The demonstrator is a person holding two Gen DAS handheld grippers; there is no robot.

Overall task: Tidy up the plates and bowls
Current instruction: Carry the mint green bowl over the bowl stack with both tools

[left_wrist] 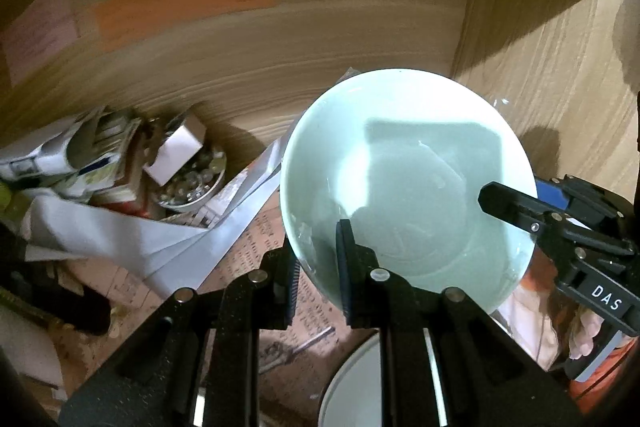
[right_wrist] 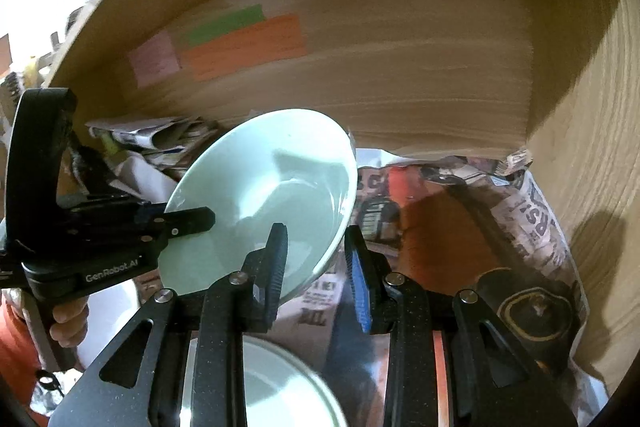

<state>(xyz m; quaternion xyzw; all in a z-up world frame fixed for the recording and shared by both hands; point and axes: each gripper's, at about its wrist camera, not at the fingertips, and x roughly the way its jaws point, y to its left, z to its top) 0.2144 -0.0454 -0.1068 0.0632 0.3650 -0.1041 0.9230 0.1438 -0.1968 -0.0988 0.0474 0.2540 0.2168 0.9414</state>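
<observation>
A pale green bowl (left_wrist: 400, 187) (right_wrist: 272, 187) hangs tilted in the air inside a wooden cupboard, held by both grippers. My left gripper (left_wrist: 318, 269) is shut on its near rim, one finger inside the bowl and one outside. In the right wrist view the same gripper (right_wrist: 200, 221) comes in from the left. My right gripper (right_wrist: 316, 267) is shut on the opposite rim, with its blue pad (right_wrist: 358, 287) against the outer wall. The left wrist view shows it (left_wrist: 504, 205) reaching in from the right. Below the bowl lies a white plate (left_wrist: 352, 387) (right_wrist: 260, 387), partly hidden by the fingers.
Newspaper (right_wrist: 536, 215) lines the shelf floor. The wooden back wall (left_wrist: 320, 39) carries green, orange and pink notes. A heap of papers and a tin of glass beads (left_wrist: 192, 183) fill the left. A dark round object (right_wrist: 532, 311) sits at the right. A hand (right_wrist: 68, 323) grips the left tool.
</observation>
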